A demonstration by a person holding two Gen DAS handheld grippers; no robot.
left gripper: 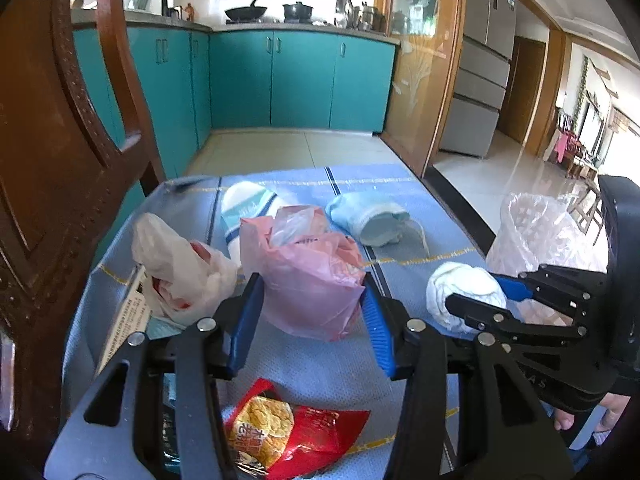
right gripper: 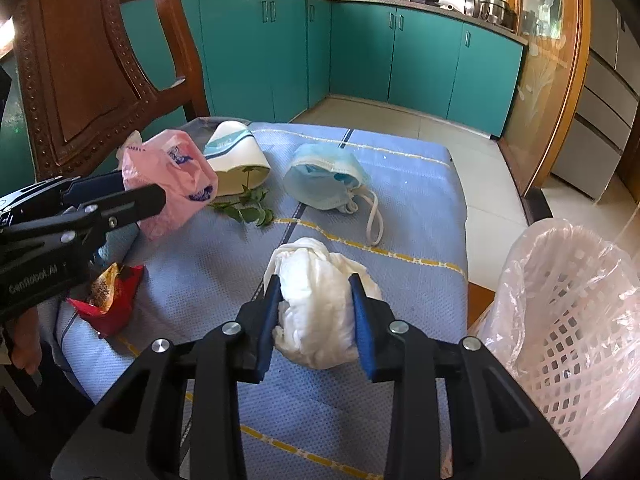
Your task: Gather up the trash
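Note:
My left gripper (left gripper: 312, 300) is open, its jaws on either side of a pink plastic bag (left gripper: 308, 276) on the blue tablecloth (left gripper: 320, 364); the bag also shows in the right wrist view (right gripper: 172, 180). My right gripper (right gripper: 316, 304) has its jaws around a crumpled white tissue wad (right gripper: 320, 300), touching both sides; the wad shows in the left wrist view (left gripper: 460, 292) too. A red snack wrapper (left gripper: 292, 428) lies below the left gripper. A blue face mask (right gripper: 324, 180) and a white sock (right gripper: 236, 160) lie farther back.
A white bin lined with a clear bag (right gripper: 572, 312) stands at the table's right edge. A white plastic bag (left gripper: 176, 272) and a printed paper (left gripper: 124, 320) lie left. Green leaves (right gripper: 248, 208) lie by the sock. A wooden chair (left gripper: 60, 140) stands left.

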